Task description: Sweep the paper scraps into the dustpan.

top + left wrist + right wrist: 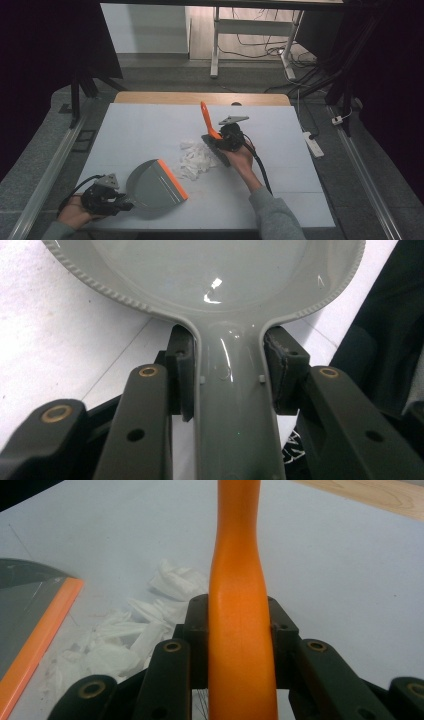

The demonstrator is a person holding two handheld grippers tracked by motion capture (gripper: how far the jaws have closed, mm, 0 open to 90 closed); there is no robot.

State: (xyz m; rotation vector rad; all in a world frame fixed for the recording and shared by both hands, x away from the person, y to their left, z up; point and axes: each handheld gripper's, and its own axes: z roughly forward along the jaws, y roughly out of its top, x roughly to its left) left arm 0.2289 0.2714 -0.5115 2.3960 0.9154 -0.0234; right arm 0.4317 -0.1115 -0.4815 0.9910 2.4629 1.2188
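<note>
My right gripper [224,138] is clamped on the orange brush handle [240,610] mid-table and my left gripper [121,202] is pinching the grey dustpan's [152,186] stem near the front edge, so I'd sweep the white paper scraps [196,159] low and slow toward that orange lip [173,179], pan pressed flat.

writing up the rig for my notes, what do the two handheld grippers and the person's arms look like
Both are black two-jaw tools. The left gripper and right gripper each carry a grey three-cornered plate on top and trail a black cable. Up close, the jaw links are matte black bars with brass-coloured rivets and small round holes, ending in dark blocky pads. The person wears grey long sleeves.
</note>
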